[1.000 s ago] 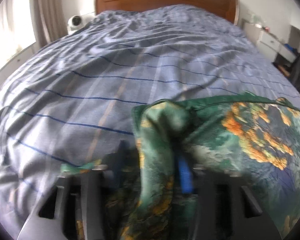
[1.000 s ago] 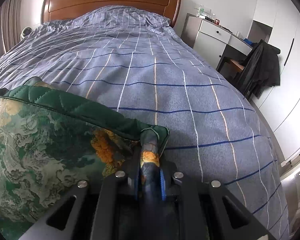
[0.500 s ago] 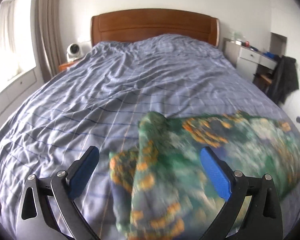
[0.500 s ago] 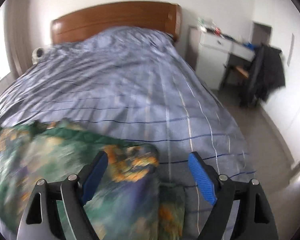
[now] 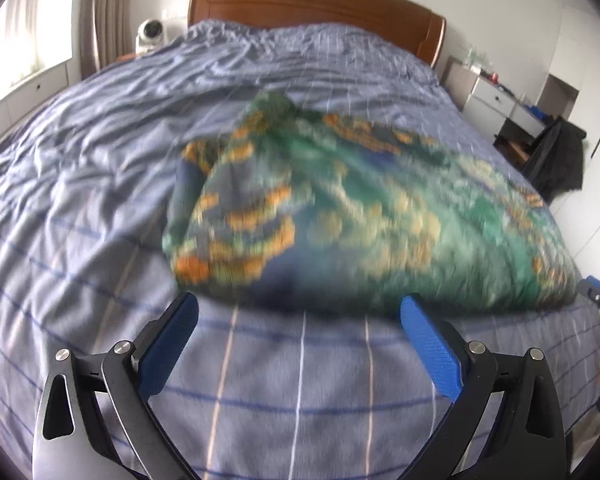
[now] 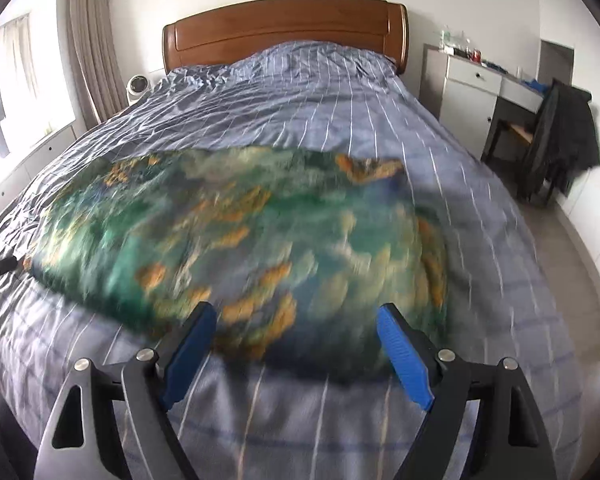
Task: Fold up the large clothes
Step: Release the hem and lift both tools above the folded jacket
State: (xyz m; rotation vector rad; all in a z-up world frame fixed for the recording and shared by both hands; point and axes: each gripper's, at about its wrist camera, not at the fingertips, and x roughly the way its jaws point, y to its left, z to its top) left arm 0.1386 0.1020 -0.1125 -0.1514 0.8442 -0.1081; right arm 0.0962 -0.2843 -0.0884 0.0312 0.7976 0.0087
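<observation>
We see a green, orange-patterned quilted garment lying on a blue-grey striped bedspread; both grippers, left and right, gape empty.

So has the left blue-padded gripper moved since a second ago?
Yes. The left gripper let go of the green floral garment and backed away from the wooden headboard; its jaws are open.
</observation>
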